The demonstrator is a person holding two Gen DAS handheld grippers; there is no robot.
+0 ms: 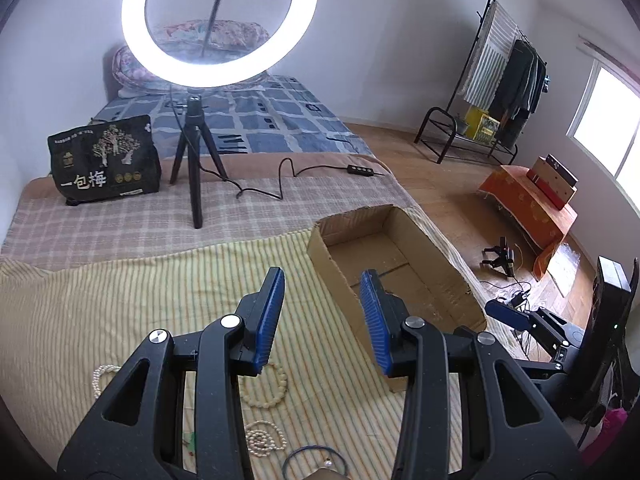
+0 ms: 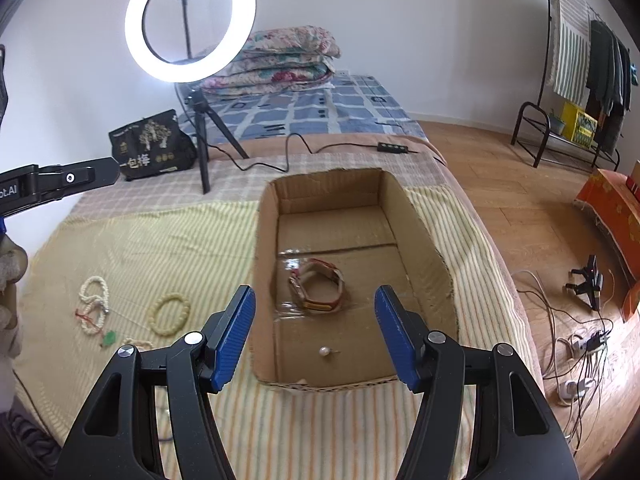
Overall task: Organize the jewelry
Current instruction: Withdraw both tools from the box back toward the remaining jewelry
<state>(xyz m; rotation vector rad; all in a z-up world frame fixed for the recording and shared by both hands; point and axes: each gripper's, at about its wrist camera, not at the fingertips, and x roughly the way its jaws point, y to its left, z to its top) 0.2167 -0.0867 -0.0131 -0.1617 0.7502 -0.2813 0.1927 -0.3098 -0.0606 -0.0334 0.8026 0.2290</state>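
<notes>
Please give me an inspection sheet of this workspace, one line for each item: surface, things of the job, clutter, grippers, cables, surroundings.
Surface: bed with a striped cloth over a checked blanket.
Job's things: cardboard box on the cloth, holding a watch and a pearl earring. Left of the box, on the cloth: cream bead bracelet, pearl strands, green pendant, blue cord loop.
Clutter: black snack bag, ring light on a tripod.
Grippers: left gripper open, empty; right gripper open, empty, over the box's near end.
Cables: light's cord with a remote lies across the blanket; more wires on the floor.
Surroundings: folded quilts, clothes rack, orange-covered bench, window.
</notes>
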